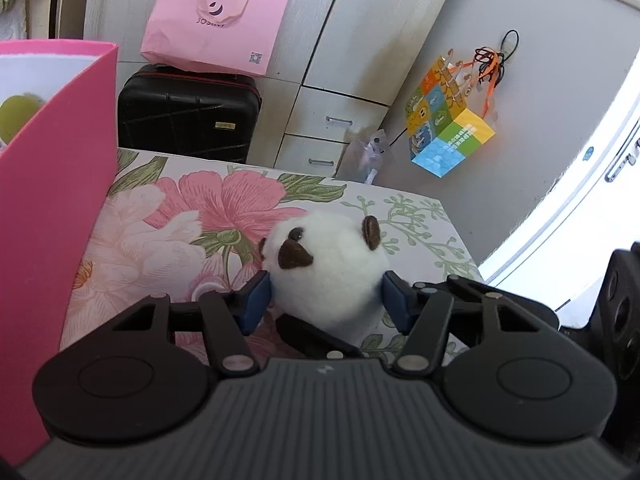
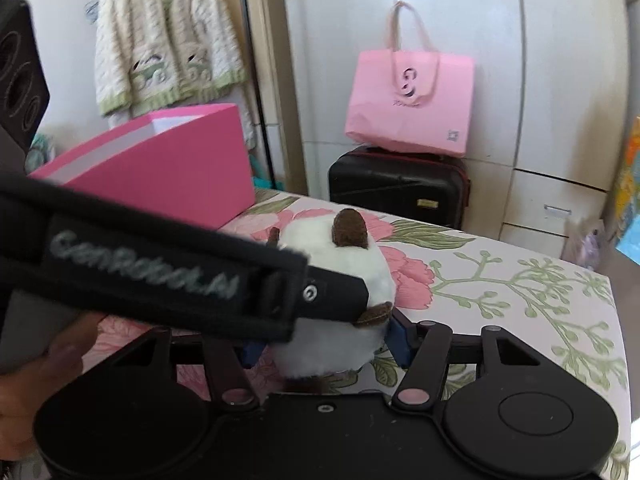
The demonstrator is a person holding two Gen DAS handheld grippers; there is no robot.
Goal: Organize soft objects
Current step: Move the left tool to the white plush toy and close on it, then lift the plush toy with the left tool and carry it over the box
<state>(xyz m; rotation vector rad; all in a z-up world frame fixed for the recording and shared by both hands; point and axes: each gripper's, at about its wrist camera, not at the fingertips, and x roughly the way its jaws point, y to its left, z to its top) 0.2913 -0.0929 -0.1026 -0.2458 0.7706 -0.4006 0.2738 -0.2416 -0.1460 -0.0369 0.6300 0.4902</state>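
A white plush toy (image 1: 328, 268) with brown ears and nose sits on the floral cover (image 1: 160, 216). My left gripper (image 1: 326, 296) holds it low down, its blue pads (image 1: 258, 296) pressed into both flanks. In the right wrist view the same toy (image 2: 352, 276) also stands between my right gripper's (image 2: 324, 346) blue pads (image 2: 400, 340), which touch its sides. The left gripper's black strap (image 2: 160, 272) crosses in front and hides part of the toy and the left pad. An open pink box (image 1: 52, 200) (image 2: 160, 168) stands just left of the toy, with something green (image 1: 16, 116) inside.
Behind the floral surface's (image 2: 500, 280) far edge stands a black suitcase (image 1: 188, 120) with a pink paper bag (image 1: 216, 20) on top, against white cabinets with drawers (image 1: 332, 124). A colourful bag (image 1: 448, 120) hangs at right. A cardigan (image 2: 168, 40) hangs at back left. A hand (image 2: 40, 380) holds the left gripper.
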